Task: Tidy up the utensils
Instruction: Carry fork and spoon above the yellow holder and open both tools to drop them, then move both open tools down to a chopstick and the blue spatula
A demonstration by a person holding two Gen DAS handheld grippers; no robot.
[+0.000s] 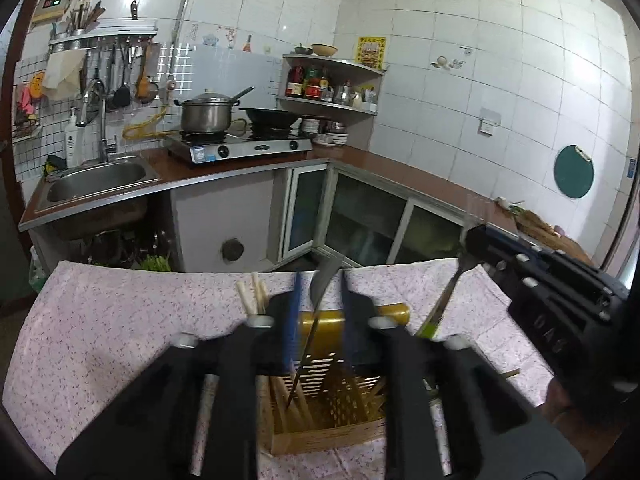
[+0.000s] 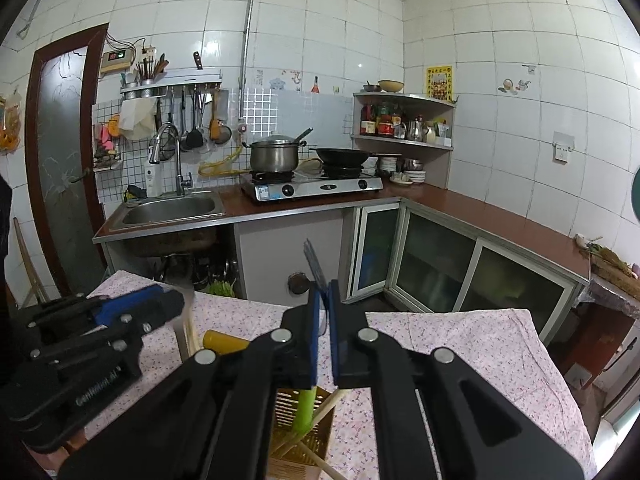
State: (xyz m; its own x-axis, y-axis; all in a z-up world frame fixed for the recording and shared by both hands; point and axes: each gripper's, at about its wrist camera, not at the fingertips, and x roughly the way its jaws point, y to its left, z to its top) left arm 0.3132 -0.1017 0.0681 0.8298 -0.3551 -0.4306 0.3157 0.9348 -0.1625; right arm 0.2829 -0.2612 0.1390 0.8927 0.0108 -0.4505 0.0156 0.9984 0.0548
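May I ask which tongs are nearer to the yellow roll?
Left. The left tongs sit right in front of the yellow roll; the right tongs, holding a fork, hang off to its right.

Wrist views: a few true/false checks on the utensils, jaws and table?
1. The right gripper holds a green-handled fork. True.
2. The fork's tines point down. False: the tines point up, and the handle end is at the utensil holder.
3. The left gripper has its jaws clamped on chopsticks. False: the jaws stand apart, with a thin dark utensil between them.
4. A lidded pot sits on the stove. True.
5. The table is bare wood. False: a floral cloth covers it.
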